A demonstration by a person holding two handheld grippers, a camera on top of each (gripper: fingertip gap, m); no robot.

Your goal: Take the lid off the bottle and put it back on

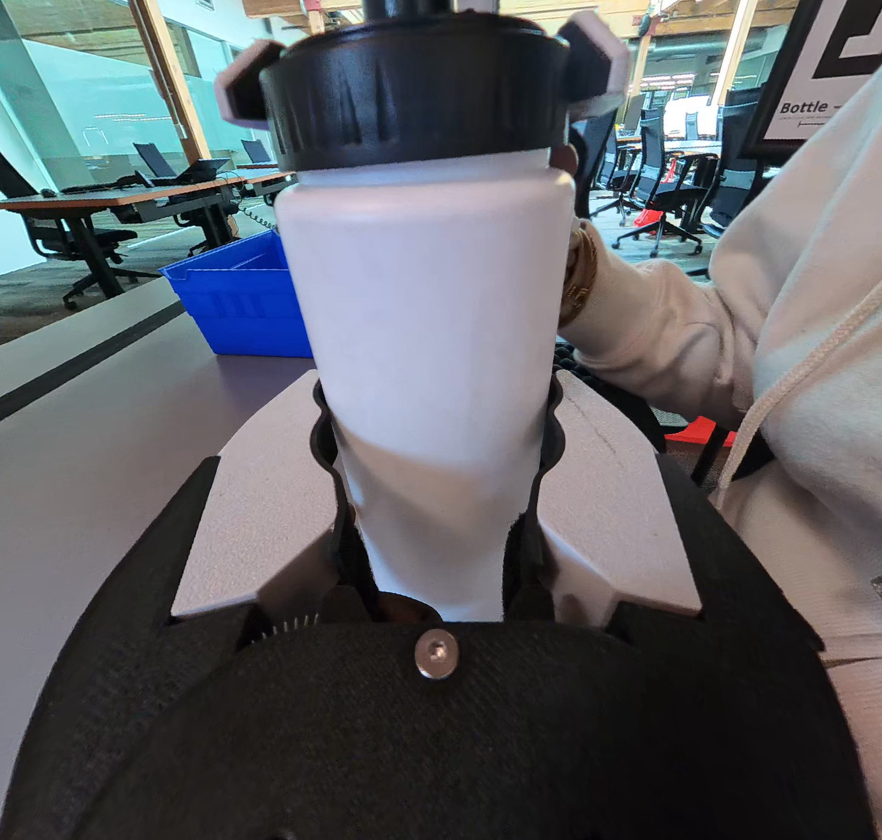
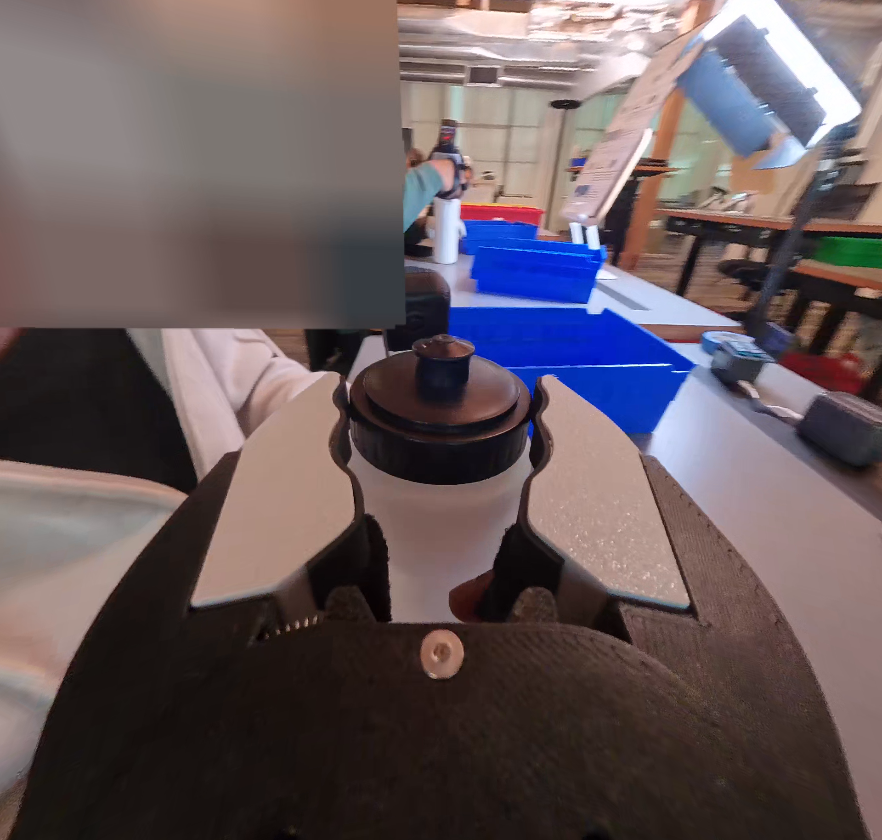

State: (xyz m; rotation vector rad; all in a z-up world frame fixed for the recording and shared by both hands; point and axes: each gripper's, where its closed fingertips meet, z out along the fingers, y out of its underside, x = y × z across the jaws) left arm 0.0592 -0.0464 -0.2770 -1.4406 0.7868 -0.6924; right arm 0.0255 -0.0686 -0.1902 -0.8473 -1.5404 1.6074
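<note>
A white bottle (image 1: 429,316) stands upright in my left gripper (image 1: 436,387), which is shut on its lower body. The black lid (image 1: 415,96) with a spout sits on the bottle's neck. My right gripper (image 2: 440,387) is shut on the lid (image 2: 439,416), one finger on each side of its ribbed rim. In the left wrist view the right gripper's fingertips (image 1: 248,82) flank the lid. The bottle's shoulder (image 2: 439,506) shows below the lid in the right wrist view. The bottle's base is hidden.
A blue bin (image 1: 238,296) stands on the grey table (image 1: 95,435) behind the bottle. More blue bins (image 2: 572,358) lie ahead in the right wrist view. A grey device (image 2: 845,428) and a tape roll (image 2: 716,339) lie at the right. A cream sleeve (image 1: 668,320) is close by. Tip to tip, the grippers are about 9 cm apart.
</note>
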